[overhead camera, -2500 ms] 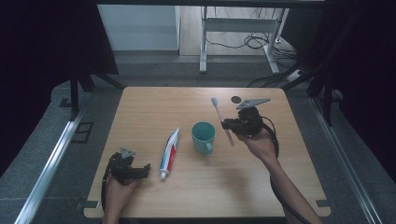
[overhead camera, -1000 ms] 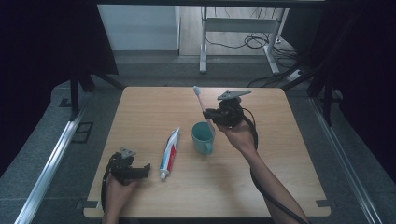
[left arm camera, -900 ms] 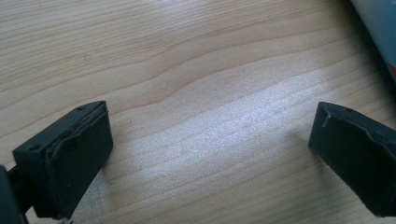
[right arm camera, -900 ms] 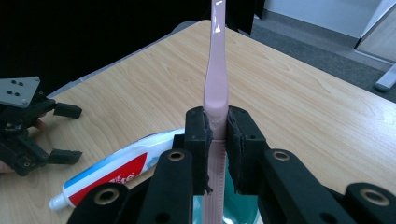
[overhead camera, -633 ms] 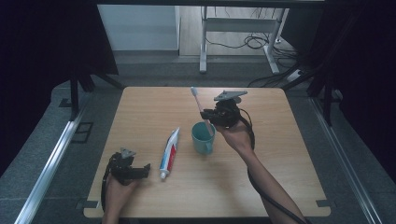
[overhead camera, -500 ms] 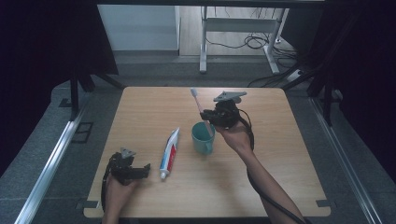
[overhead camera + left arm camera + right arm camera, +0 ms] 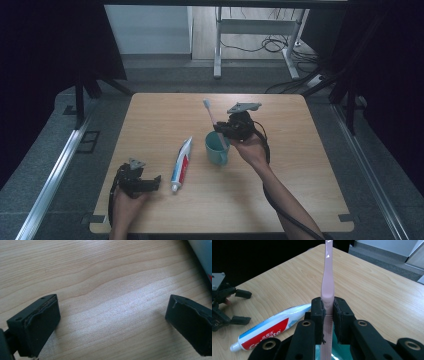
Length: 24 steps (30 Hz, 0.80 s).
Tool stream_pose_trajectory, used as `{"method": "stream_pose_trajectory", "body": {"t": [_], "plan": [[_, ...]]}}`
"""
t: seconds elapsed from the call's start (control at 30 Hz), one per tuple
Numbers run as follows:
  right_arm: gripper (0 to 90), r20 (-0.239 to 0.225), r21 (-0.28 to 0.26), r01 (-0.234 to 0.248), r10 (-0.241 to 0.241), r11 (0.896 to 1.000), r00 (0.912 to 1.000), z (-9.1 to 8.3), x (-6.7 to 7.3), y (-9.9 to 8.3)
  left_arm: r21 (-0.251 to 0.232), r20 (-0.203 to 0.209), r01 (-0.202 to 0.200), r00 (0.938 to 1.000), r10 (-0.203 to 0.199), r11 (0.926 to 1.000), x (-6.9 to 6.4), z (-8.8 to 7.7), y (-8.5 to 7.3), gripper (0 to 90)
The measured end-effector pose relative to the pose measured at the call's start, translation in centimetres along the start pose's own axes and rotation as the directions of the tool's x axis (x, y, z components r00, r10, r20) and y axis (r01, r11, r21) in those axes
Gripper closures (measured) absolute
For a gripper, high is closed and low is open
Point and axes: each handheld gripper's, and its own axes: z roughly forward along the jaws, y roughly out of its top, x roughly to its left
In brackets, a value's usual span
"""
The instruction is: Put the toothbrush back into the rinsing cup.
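The toothbrush [image 7: 327, 277], light, stiff and slick, stands over the cup [image 7: 217, 148], its handle pinched mid-length by the right gripper [image 7: 327, 312].

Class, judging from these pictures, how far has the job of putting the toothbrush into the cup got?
Done: the right gripper is shut on the pink toothbrush, lifted off the table. In hand: it holds the handle upright over the teal cup. Left: lowering it in and letting go. The toothpaste tube lies untouched; the left gripper rests open.

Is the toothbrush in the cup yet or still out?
Partly in: the toothbrush, pinched in the right gripper, has its lower end inside the teal cup.
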Motion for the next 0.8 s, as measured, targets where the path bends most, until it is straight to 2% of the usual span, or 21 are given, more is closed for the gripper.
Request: {"method": "stream_pose_trajectory", "body": {"t": [0.8], "plan": [[78.9,-0.016,0.019,-0.007,0.007,1.0,0.9998,1.4,-0.1,-2.2,0.0,0.0,0.0,1.0,0.0,1.0,0.0,0.0,0.0,0.0]]}}
